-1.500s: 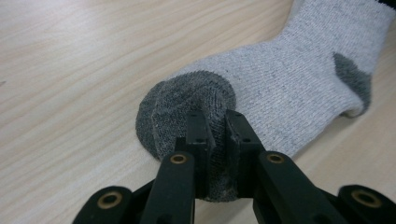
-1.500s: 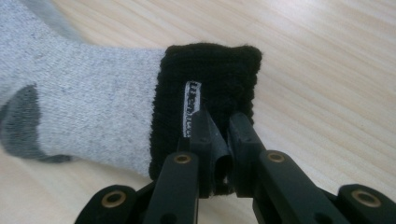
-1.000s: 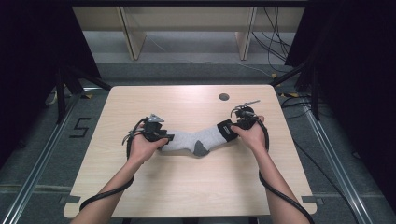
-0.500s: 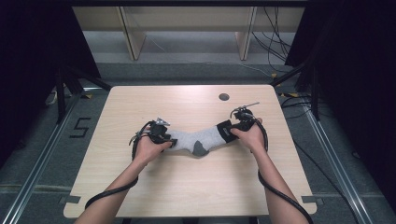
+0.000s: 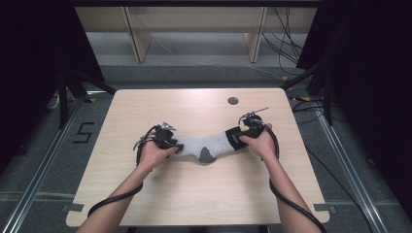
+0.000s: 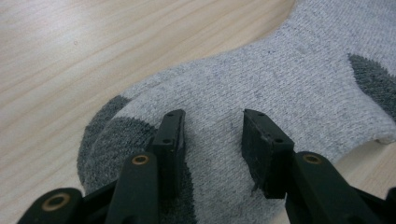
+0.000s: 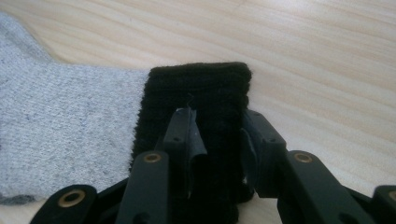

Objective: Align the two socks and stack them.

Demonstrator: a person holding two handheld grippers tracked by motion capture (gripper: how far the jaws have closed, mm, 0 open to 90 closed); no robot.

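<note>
Right claw [image 7: 215,128] has just been closing, its jaws now clamped on the black cuff of the grey knitted sock [image 5: 206,145] lying mid-tabletop [image 5: 194,194]. Left claw [image 6: 212,133] straddles the toe, part-closed, grip unclear. Step: securing both ends; next, lift or fold.

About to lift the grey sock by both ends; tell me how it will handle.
The sock is soft knit lying limp on the table, so it will probably sag between the left gripper and right gripper. It looks light. The ribbed black cuff should give the pads friction, so slipping seems unlikely.
</note>
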